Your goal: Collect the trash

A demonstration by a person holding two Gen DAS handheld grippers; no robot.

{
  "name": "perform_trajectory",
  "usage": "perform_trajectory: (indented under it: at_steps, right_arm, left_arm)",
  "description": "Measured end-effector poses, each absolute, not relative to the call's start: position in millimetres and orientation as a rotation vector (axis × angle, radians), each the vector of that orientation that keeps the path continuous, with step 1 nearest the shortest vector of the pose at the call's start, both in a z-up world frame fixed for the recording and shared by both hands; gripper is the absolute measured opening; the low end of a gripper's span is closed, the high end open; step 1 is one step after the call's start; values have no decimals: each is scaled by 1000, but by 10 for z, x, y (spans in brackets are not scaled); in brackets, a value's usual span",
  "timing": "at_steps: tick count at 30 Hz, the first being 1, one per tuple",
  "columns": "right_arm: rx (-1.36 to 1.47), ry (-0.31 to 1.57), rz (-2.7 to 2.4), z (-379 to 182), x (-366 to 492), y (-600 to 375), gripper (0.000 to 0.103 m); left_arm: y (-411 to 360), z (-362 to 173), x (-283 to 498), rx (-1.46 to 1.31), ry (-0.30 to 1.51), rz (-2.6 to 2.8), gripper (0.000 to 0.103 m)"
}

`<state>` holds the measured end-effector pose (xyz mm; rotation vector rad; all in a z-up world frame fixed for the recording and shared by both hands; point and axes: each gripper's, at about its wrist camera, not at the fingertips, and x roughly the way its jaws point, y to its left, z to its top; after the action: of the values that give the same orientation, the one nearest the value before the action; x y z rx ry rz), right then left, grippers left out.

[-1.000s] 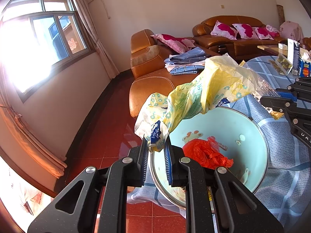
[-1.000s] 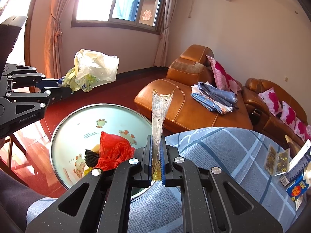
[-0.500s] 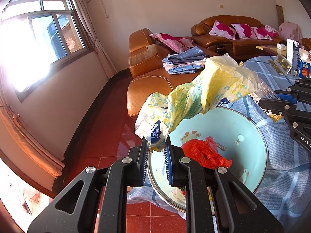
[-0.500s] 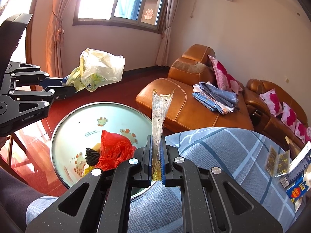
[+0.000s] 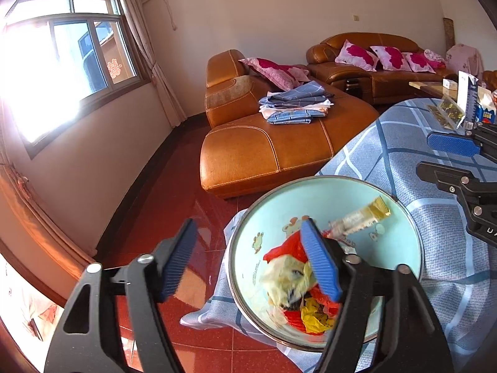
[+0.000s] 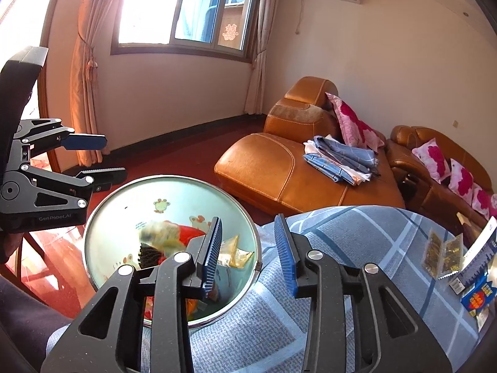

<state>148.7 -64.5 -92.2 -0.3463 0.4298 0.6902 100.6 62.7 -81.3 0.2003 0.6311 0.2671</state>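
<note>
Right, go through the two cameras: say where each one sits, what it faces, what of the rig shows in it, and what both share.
Left wrist: sits on the left claw, looking forward and down at the basin of trash, sofa beyond; its own open fingers show, with the right claw at the right edge.
Right wrist: sits on the right claw, facing the basin, table and window; its own open fingers show, the left claw at the left.
Shared: basin, sofa, table, window.

Both wrist views look down, close, at one basin [image 5: 400, 217] (shared), from opposite sides.
</note>
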Motion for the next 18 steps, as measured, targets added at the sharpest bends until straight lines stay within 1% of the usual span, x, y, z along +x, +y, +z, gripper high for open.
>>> perform_trajectory:
  at_steps: [2,3,4,6,11,18]
  right_arm:
    - [-323,411,670,-899,1481,-704,39]
    - [-307,400,655,-880,1482,-744,40]
    - [-288,388,638,-865,1480,-791,43]
    - [-249,369,603,-824,1491,-882,45]
    - [-174,367,546,-789,1549,-1041,53]
    - [-161,351,516,-799,1536,-1113,57]
  left_arm:
    - [636,-763,963,174,601,256,80]
    - [632,-737,944,164,586,253,83]
    - [627,-715,926,158,570,255,89]
    - [608,-680,888,147,542,253,92]
    - [585,-661,866,131,528,235,92]
    - [620,-652,827,105,505,239,93]
